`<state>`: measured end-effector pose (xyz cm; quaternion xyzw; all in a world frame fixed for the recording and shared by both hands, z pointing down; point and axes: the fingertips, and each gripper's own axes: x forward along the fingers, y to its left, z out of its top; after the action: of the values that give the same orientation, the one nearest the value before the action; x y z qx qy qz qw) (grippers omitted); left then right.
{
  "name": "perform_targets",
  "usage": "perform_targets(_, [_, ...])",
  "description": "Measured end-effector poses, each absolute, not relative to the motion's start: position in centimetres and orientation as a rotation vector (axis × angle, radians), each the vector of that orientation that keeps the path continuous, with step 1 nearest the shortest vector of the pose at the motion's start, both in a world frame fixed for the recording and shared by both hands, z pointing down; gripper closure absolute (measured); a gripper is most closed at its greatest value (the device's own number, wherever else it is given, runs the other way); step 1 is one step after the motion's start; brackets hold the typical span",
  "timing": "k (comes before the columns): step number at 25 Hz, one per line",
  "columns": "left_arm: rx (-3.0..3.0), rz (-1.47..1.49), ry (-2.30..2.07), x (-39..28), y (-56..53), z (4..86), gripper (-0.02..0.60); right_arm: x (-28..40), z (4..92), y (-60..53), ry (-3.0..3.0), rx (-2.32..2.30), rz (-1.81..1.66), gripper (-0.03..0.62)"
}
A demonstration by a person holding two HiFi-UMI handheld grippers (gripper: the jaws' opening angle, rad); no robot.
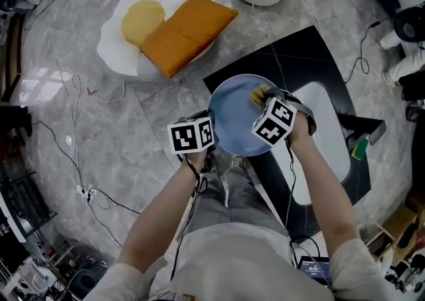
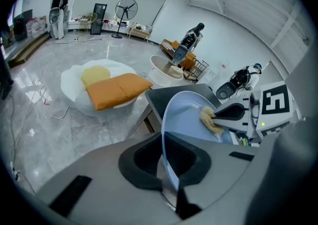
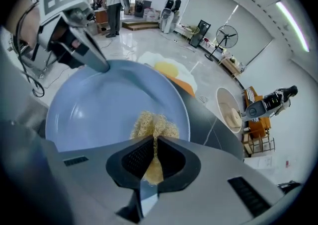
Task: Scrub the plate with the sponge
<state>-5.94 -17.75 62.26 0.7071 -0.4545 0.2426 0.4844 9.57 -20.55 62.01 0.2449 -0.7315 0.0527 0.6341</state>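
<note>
The round pale-blue plate hangs tilted in the air by the black tabletop corner. The left tongs are clenched on its near rim. The right tongs grasp a yellow fibrous sponge, pressed on the plate's face.

We see a pale blue plate, plain and glossy, and a straw-yellow sponge with a wiry, tangled texture. The left gripper and the right gripper are grey with black jaw pads (the right one's pads show a fine grid), and both carry black-and-white square markers. The floor is grey marble with paler veins. The cushion is white, the disc on it pale yellow and the pad orange. The table is black and its tray white.
</note>
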Motion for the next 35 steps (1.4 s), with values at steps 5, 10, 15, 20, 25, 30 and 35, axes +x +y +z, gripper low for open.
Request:
perform_targets(5, [1.742,0.567,-1.112,-5.9,-18.2,62.3,0.554,10.3,61.5,-14.2,-1.670,0.444,0.094,0.548])
perform_targets(10, [1.732,0.567,-1.124,-6.0,-18.3,62.3,0.554,6.1,61.9,-8.8,-1.732,0.334,0.141,0.548])
perform_targets(15, [1.721,0.577,-1.113,-6.2,-18.2,62.3,0.554,0.2,62.3,-7.9,-1.841,0.309,0.158,0.548])
perform_targets(20, [1.732,0.591,-1.071,-6.3,-18.2,62.2,0.555,-2.8,62.3,-11.0,-1.915,0.295,0.163,0.546])
perform_targets(25, [1.727,0.575,-1.066,-6.2,-18.2,62.2,0.555,-2.0,62.3,-16.9,-1.926,0.308,0.125,0.542])
perform_targets(30, [1.729,0.575,-1.067,-6.6,-18.3,62.3,0.555,0.2,62.0,-21.9,-1.929,0.502,0.133,0.542])
perform_targets(35, [1.737,0.572,-1.083,-6.5,-18.9,62.2,0.555,4.9,61.8,-23.6,-1.817,0.646,0.137,0.545])
